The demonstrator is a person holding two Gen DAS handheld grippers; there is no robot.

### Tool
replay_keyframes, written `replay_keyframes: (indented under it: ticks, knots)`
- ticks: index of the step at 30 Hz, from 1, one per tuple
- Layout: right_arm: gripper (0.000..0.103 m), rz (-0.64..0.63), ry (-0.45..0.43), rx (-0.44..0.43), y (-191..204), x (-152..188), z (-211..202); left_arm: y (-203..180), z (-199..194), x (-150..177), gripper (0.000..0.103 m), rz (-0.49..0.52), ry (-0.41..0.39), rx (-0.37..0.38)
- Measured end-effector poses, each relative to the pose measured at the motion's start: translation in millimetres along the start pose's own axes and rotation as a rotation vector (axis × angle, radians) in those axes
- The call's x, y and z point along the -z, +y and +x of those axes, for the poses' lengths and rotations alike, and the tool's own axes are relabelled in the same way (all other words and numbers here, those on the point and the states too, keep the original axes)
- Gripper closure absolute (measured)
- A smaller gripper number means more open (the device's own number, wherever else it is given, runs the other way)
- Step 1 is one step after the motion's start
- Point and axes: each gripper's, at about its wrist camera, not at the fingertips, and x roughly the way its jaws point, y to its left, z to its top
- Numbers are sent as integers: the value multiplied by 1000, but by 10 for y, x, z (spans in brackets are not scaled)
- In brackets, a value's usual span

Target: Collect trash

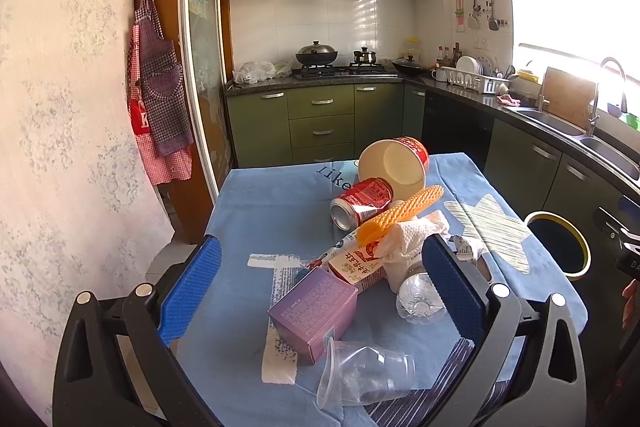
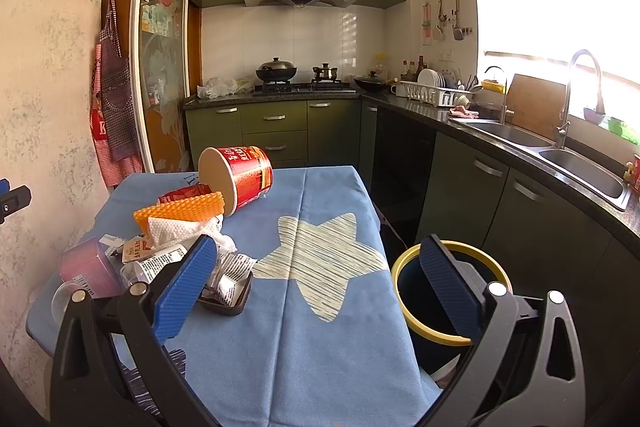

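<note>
Clear plastic cup [image 1: 366,373] is lying nearest, beside purple box [image 1: 314,311], carton [image 1: 358,267], bottle [image 1: 420,297], tissue [image 1: 416,239], can [image 1: 362,201] and noodle tub [image 1: 394,163], all sitting on blue counter [image 1: 260,211]. Left tongs [image 1: 320,283] and right tongs [image 2: 320,285] are hovering wide, holding nothing. Yellow-rimmed bin [image 2: 448,335] is standing beside counter.

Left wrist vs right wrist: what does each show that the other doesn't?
Left wrist only: the clear cup lying on its side nearest the camera, the plastic bottle, and the can's open end.

Right wrist only: a dark tray of crumpled wrappers, the whole bin beside the table, and the star patch unobstructed.

Both: the noodle tub, orange sponge, tissue, purple box, blue cloth. Left gripper and right gripper are open and empty.
</note>
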Motion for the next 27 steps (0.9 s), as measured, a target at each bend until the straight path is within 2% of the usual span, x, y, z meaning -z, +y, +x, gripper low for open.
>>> replay_keyframes:
  ticks: [27]
  knots:
    - [6, 3, 4, 0, 9, 31, 36, -11, 49, 21, 4, 5, 16, 15]
